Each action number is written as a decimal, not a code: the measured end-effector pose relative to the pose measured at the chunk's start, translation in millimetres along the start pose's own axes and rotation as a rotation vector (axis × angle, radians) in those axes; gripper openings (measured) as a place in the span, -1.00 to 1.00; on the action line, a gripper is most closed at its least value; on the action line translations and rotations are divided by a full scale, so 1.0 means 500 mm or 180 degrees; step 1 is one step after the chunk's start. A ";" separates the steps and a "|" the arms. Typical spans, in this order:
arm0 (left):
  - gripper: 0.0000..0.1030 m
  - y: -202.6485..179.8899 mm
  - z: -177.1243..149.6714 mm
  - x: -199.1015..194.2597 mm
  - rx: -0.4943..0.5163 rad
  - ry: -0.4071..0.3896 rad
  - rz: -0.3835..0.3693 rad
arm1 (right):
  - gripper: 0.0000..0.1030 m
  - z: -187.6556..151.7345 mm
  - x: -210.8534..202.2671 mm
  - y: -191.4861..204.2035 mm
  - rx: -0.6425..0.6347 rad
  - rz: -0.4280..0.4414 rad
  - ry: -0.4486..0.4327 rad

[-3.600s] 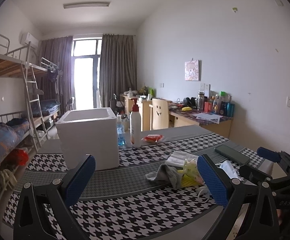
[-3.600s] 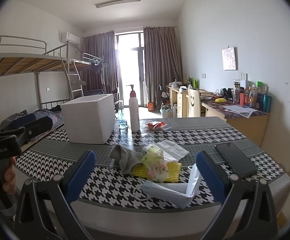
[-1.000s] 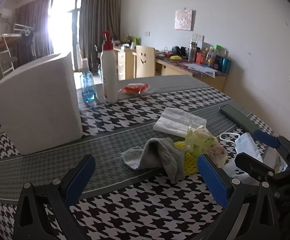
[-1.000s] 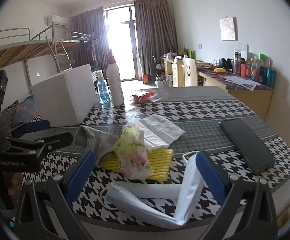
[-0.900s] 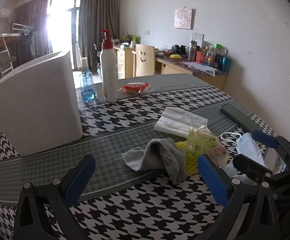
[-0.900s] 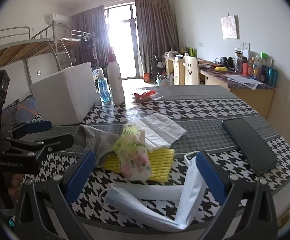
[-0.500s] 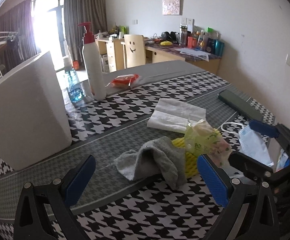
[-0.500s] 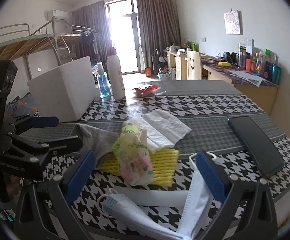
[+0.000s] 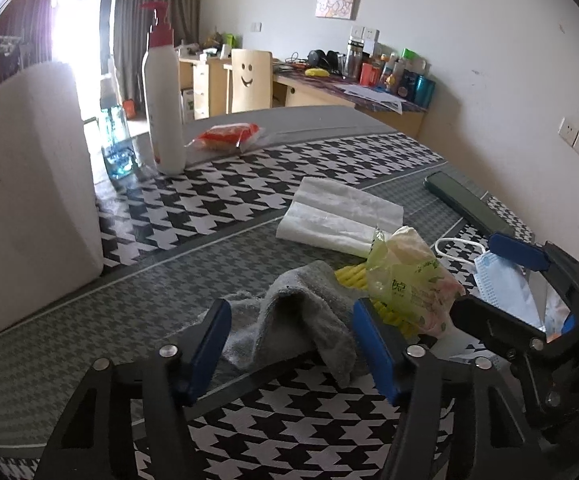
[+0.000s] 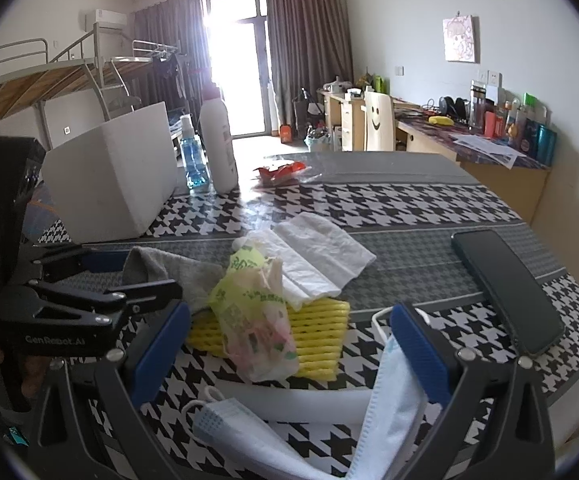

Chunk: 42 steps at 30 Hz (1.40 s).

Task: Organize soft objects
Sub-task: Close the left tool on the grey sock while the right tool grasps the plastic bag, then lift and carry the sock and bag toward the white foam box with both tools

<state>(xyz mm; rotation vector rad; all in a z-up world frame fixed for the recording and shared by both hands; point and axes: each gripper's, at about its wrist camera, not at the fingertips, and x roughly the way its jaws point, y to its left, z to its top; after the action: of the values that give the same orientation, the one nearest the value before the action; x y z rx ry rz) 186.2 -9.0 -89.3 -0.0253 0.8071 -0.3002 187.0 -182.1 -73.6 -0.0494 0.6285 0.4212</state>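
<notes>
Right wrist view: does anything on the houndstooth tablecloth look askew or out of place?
Mostly a loose heap: a crumpled grey sock, a printed plastic bag slumped over a yellow foam net, and a blue face mask lying twisted at the near edge. A black smartphone is the only hard item among them.

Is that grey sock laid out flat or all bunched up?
Bunched up. The sock humps into a rumpled fold on the table, one end draped over the yellow mat.

A white pump bottle [image 9: 163, 96] and a blue spray bottle [image 10: 194, 156] are seen standing side by side on the houndstooth tablecloth [image 9: 289, 432]; a dark phone [image 10: 505, 288] is laid flat near the table's edge.
</notes>
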 end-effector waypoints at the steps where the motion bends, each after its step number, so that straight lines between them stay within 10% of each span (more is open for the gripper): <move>1: 0.17 0.001 0.000 0.001 -0.0011 0.0005 -0.0027 | 0.98 0.001 0.003 0.001 -0.0002 0.0009 0.0012; 12: -0.64 -0.004 -0.008 0.003 0.0069 -0.0025 -0.0140 | 0.87 0.006 0.030 0.015 -0.0075 0.0136 0.0147; 28: -0.73 0.011 -0.018 -0.017 0.0016 -0.0124 -0.0226 | -0.30 -0.015 0.051 0.033 -0.0166 0.0242 0.0503; 42: -0.79 0.003 -0.016 -0.046 0.0058 -0.0326 -0.0260 | -0.44 0.014 0.011 0.026 -0.0057 0.0191 0.0279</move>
<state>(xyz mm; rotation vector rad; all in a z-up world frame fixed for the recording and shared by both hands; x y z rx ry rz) 165.9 -0.7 -78.9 -0.0562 0.7028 -0.3805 189.8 -166.7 -70.0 -0.0665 0.7140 0.4846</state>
